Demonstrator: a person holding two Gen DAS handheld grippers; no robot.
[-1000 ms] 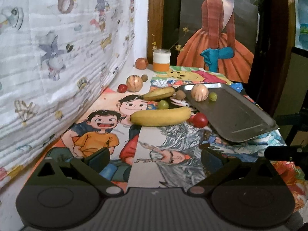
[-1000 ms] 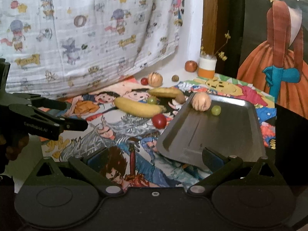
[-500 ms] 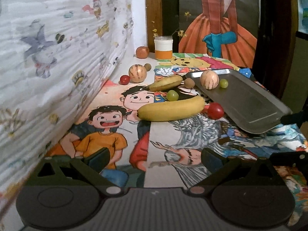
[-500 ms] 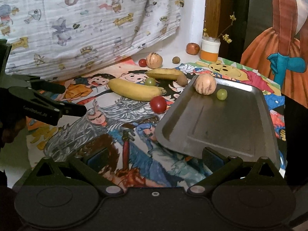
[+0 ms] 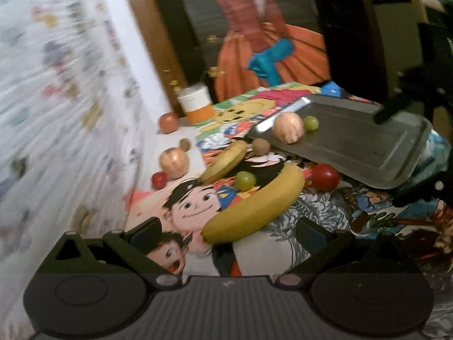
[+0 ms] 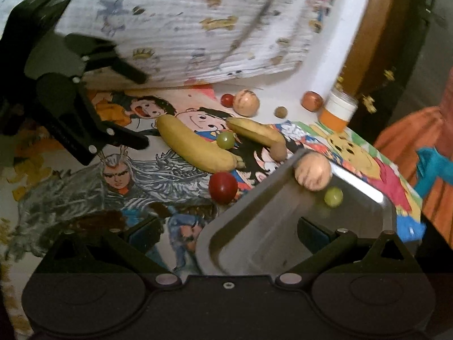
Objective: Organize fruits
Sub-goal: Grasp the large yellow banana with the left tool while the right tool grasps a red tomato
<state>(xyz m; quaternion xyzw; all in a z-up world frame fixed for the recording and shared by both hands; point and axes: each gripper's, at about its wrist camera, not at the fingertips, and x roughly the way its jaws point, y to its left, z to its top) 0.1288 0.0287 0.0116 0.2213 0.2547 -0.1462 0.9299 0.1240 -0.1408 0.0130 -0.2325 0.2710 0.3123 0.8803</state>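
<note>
A cartoon-print cloth (image 5: 198, 212) covers the desk, with a patterned white sheet (image 5: 56, 113) hanging along one side and a painting of an orange dress (image 5: 269, 42) behind. A metal tray (image 6: 283, 226) sits tilted on the cloth's right part, holding a pale round fruit (image 6: 312, 171) and a green grape (image 6: 333, 196) near its far edge.

Compared with half a second ago, the left tongs (image 5: 229, 229) have swung in and tipped, so the big banana (image 5: 254, 206) now lies just ahead of their gap; both views blur with motion. The right tongs (image 6: 226, 232) have dropped closer over the tray's near rim. I judge the banana is the next pick, headed for the tray.

Both tongs stand wide apart and grip nothing.

Loose on the cloth: a second banana (image 5: 226, 160), another grape (image 5: 245, 180), a red tomato (image 5: 325, 177), a small brown fruit (image 5: 260, 146). Off the cloth lie a striped fruit (image 5: 173, 163), a small red one (image 5: 159, 180) and an apple (image 5: 168, 122) beside an orange-and-white cup (image 5: 196, 103).

No writing can be read in either view; the lettering on the left tongs' side is too blurred.
</note>
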